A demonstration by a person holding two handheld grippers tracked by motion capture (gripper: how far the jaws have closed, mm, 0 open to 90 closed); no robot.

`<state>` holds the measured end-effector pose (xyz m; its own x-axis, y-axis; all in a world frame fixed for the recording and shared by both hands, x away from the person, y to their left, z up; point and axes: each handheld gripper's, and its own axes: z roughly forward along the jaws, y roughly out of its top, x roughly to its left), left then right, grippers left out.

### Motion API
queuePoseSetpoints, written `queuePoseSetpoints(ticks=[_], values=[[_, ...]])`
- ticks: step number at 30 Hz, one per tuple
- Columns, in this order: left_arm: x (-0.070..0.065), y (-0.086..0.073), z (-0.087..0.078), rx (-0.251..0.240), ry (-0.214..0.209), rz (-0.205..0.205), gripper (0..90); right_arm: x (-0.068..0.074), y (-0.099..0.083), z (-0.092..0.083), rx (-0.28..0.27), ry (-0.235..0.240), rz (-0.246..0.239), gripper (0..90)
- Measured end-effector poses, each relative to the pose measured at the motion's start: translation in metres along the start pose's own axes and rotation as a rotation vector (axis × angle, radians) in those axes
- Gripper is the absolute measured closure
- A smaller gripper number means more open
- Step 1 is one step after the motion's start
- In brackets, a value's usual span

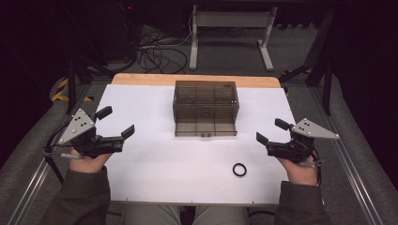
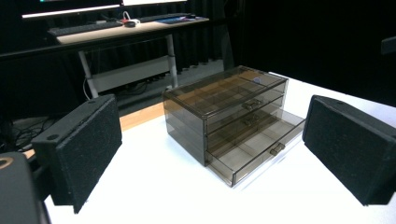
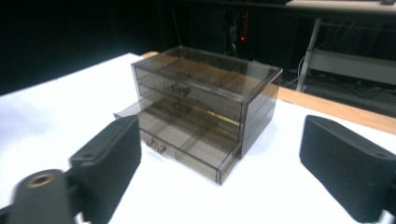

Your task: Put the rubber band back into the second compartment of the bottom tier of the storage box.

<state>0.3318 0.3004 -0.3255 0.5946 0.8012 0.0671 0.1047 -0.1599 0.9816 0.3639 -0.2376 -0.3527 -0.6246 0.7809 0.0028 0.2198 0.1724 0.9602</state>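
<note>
Hiding drawer contents behind smoky plastic: drawer box (image 1: 205, 108) | bottom drawer (image 2: 261, 147) pulled out | black ring (image 1: 239, 169) on white surface (image 1: 155, 164) | dark room | left gripper (image 1: 115, 121), right gripper (image 1: 270, 131): fingers spread wide, empty.

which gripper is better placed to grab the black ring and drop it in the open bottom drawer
Right, probably. The black ring lies just inside the right gripper, far from the left gripper. Both are open and empty, and the bottom drawer of the drawer box is pulled out.
</note>
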Motion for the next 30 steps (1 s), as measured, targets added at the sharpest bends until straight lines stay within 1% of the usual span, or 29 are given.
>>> queuePoseSetpoints(ticks=[1, 3, 4, 5, 6, 7, 10, 11, 12, 13, 14, 17, 19, 20, 22, 26, 30], values=[[0.000, 0.000, 0.000, 0.000, 0.000, 0.000, 5.5, 0.000, -0.003, 0.001, 0.023, 0.001, -0.001, 20.2], [0.000, 0.000, 0.000, 0.000, -0.002, -0.002, 5.5, 0.000, -0.006, 0.003, 0.048, 0.007, 0.007, 23.5], [0.000, 0.000, 0.000, 0.003, -0.003, -0.001, 5.5, 0.000, -0.006, 0.003, 0.048, 0.007, 0.007, 23.5], [0.000, 0.000, 0.000, 0.004, -0.005, -0.003, 5.4, -0.001, -0.010, 0.006, 0.084, 0.008, 0.009, 27.8], [0.000, 0.000, 0.000, 0.005, -0.006, -0.003, 5.4, -0.001, -0.010, 0.006, 0.084, 0.008, 0.009, 27.8], [0.000, 0.000, 0.000, 0.002, -0.006, -0.002, 5.4, -0.001, -0.014, 0.008, 0.112, 0.012, 0.014, 31.7], [-0.001, 0.001, 0.000, 0.003, -0.010, 0.000, 5.4, -0.001, -0.018, 0.011, 0.152, 0.028, 0.015, 36.3], [-0.002, 0.001, 0.000, 0.002, -0.011, 0.000, 5.4, -0.001, -0.018, 0.011, 0.152, 0.028, 0.015, 36.3], [-0.002, 0.001, 0.000, 0.002, -0.012, 0.003, 5.4, -0.001, -0.020, 0.012, 0.166, 0.035, 0.013, 38.0], [-0.002, 0.001, 0.000, 0.002, -0.012, 0.003, 5.5, 0.000, -0.022, 0.015, 0.194, 0.041, 0.005, 40.4], [-0.002, 0.001, 0.000, 0.003, -0.013, 0.002, 5.5, 0.000, -0.024, 0.016, 0.206, 0.042, 0.005, 41.5], [-0.002, 0.000, 0.001, 0.005, -0.011, 0.000, 5.5, 0.001, -0.027, 0.019, 0.233, 0.050, -0.001, 43.7], [-0.002, 0.000, 0.001, 0.010, -0.012, 0.005, 5.5, 0.001, -0.028, 0.020, 0.238, 0.052, -0.007, 44.4], [-0.002, 0.000, 0.001, 0.007, -0.013, 0.002, 5.5, 0.002, -0.030, 0.022, 0.251, 0.054, -0.008, 45.5], [-0.002, 0.000, 0.001, 0.007, -0.014, 0.002, 5.5, 0.003, -0.031, 0.023, 0.255, 0.057, -0.010, 45.8], [-0.002, 0.000, 0.001, 0.008, -0.015, 0.003, 5.5, 0.004, -0.036, 0.027, 0.284, 0.064, -0.033, 46.6], [-0.002, 0.000, 0.000, 0.004, -0.012, 0.000, 5.4, 0.005, -0.039, 0.029, 0.299, 0.072, -0.039, 46.8]])
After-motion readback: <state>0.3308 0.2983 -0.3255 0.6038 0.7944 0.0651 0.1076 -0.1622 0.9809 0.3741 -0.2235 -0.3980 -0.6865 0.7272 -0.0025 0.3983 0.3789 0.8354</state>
